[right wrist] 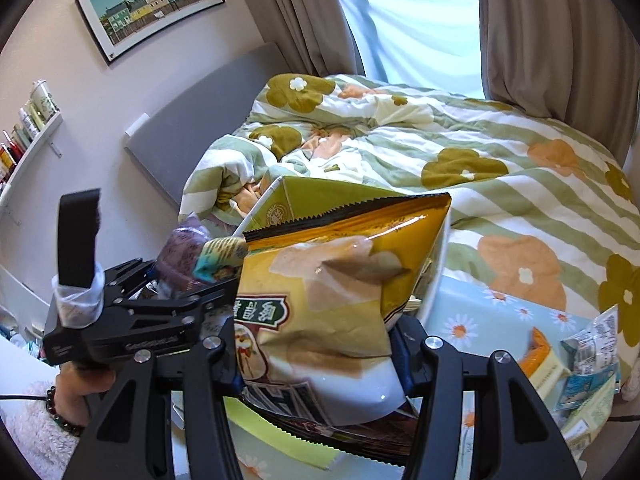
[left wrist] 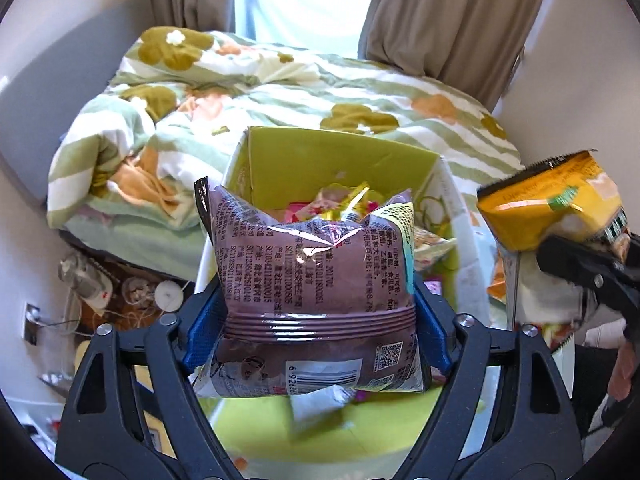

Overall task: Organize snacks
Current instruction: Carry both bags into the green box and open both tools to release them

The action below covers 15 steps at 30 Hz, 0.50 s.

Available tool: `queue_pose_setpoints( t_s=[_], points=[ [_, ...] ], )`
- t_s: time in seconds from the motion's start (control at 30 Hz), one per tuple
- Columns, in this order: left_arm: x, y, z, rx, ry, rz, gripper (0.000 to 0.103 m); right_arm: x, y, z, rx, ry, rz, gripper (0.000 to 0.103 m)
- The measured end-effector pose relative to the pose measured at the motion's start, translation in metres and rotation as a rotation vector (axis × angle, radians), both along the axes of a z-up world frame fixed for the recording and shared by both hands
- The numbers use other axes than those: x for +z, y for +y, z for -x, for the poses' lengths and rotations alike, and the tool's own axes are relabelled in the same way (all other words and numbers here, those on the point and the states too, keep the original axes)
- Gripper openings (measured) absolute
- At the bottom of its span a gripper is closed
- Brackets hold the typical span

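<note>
My left gripper (left wrist: 316,316) is shut on a brown snack bag (left wrist: 312,280) and holds it above the open green cardboard box (left wrist: 320,160), which holds several small snack packs. My right gripper (right wrist: 320,344) is shut on a yellow chip bag (right wrist: 336,280), held just right of the box; that bag also shows in the left wrist view (left wrist: 552,208). The left gripper and its brown bag (right wrist: 184,256) show at the left of the right wrist view. The box's far flap (right wrist: 320,200) rises behind the yellow bag.
The box sits on a bed with a green striped floral quilt (left wrist: 280,92). Loose snack packs (right wrist: 576,364) lie on the daisy-print sheet to the right. Cables and a white fan (left wrist: 88,284) clutter the floor at left. A wall shelf (right wrist: 28,140) holds bottles.
</note>
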<state>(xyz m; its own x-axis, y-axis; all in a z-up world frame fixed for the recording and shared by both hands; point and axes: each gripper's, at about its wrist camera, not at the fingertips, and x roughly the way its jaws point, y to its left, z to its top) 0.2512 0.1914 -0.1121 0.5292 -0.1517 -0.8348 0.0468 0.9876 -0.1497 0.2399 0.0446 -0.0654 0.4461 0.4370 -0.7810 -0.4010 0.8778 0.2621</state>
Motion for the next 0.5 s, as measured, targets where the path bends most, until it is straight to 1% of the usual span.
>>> queue_pose_setpoints(
  t_s=[0.03, 0.07, 0.1, 0.3, 0.5],
  points=[
    [-0.003, 0.001, -0.005, -0.008, 0.009, 0.005, 0.092, -0.002, 0.003, -0.002, -0.002, 0.004, 0.008, 0.05],
    [-0.006, 0.002, -0.008, -0.015, 0.018, 0.012, 0.1, -0.005, 0.007, -0.004, -0.006, 0.01, 0.018, 0.05],
    [-0.009, 0.004, -0.011, -0.017, 0.022, 0.011, 0.103, -0.008, 0.009, -0.005, -0.009, 0.018, 0.023, 0.05],
    [-0.014, 0.015, -0.005, -0.018, 0.026, 0.017, 0.103, -0.022, 0.01, -0.004, -0.021, 0.062, 0.045, 0.05],
    [0.002, 0.023, 0.021, 0.031, -0.01, 0.01, 0.103, -0.033, 0.022, 0.007, -0.002, 0.1, 0.049, 0.05]
  ],
)
